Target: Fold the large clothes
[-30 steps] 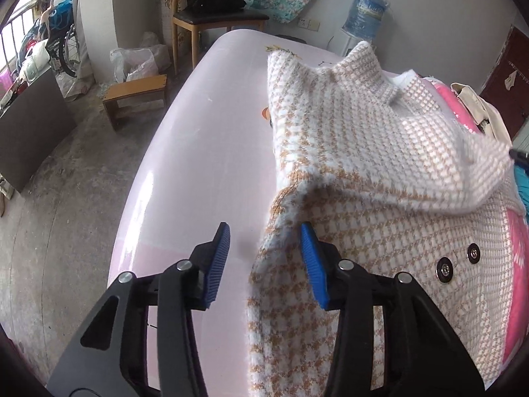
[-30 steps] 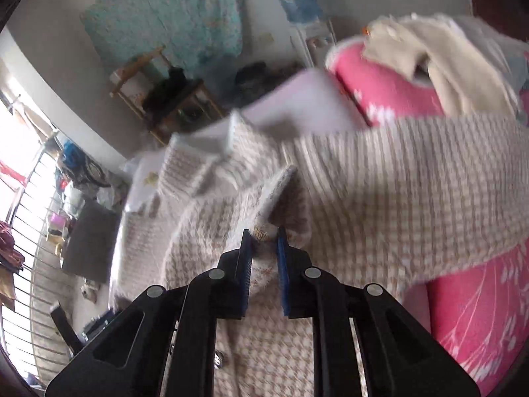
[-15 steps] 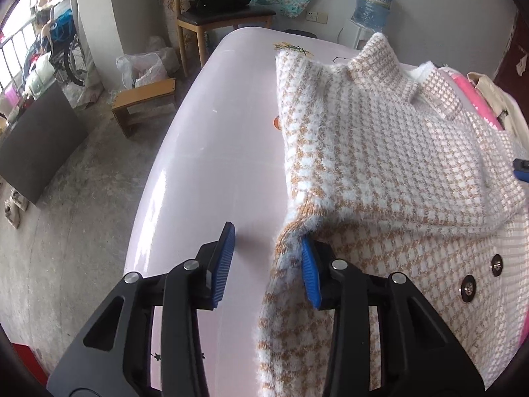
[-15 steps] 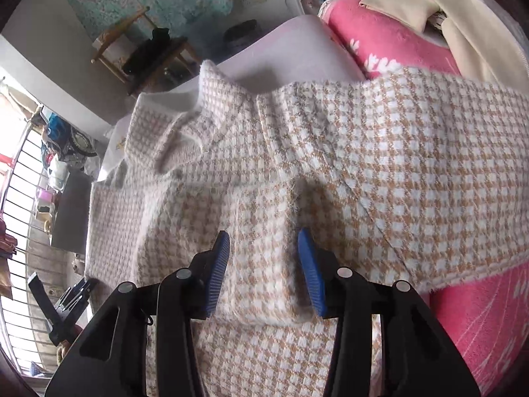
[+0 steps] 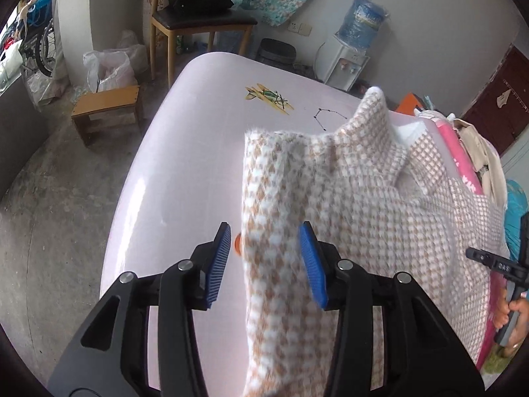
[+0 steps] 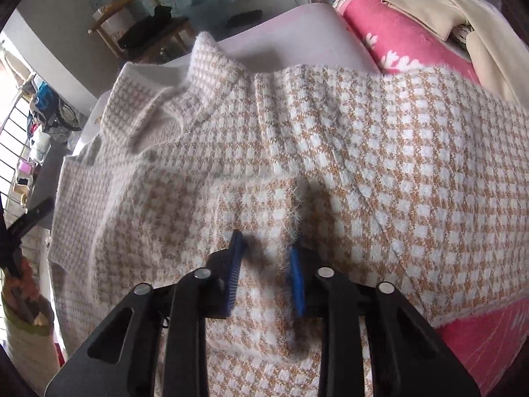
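Now, nearest the left camera, the left gripper [image 5: 264, 231] has its fingers [image 5: 221, 254] fairly wide and opening. A raised edge of the checked sweater [image 5: 380, 205] hangs between them, against the right finger and clear of the left one. In the right camera, the right gripper [image 6: 264, 241] points down onto the sweater's front. Its fingers [image 6: 297, 274] stand narrow and are closing, with a small ridge of the knit between them. The sweater lies spread over the right part of the pale pink surface [image 5: 185, 152], collar at the far end. Its right side overlaps a pink blanket [image 6: 396, 36], and a cream garment [image 6: 463, 16] lies on that. Farther off stand a wooden stool [image 5: 105, 102], a chair [image 5: 198, 20] and a water dispenser [image 5: 347, 63].
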